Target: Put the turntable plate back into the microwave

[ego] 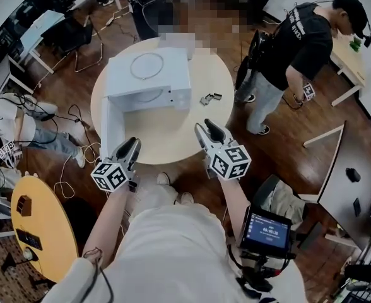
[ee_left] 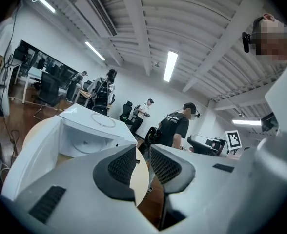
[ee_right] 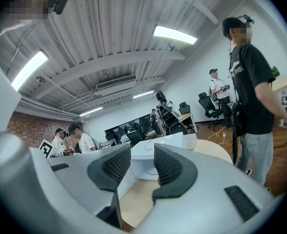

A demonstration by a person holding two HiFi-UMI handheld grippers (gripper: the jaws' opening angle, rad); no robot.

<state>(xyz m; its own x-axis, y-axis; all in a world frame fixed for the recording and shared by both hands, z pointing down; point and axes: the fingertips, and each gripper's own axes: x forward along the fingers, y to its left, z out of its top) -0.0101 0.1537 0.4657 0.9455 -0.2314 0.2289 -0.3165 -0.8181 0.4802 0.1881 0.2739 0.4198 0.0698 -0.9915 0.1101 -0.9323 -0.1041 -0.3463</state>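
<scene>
Near: my left hand-held gripper [ego: 134, 145] and right hand-held gripper [ego: 207, 130] both released, empty, short of the microwave [ego: 149, 74] | Far: turntable plate [ee_left: 88, 145] inside microwave, door [ego: 111, 125] open | Step: placement apparently done | Next: probably shut door.

Tabletop [ego: 166, 131] before microwave [ego: 149, 81] bare — open door [ego: 111, 128] walls left side, small clutter [ego: 211, 98] right.

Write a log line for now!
left gripper: jaws apart, empty | right gripper: jaws apart, empty | microwave: door open | ring: on microwave
</scene>
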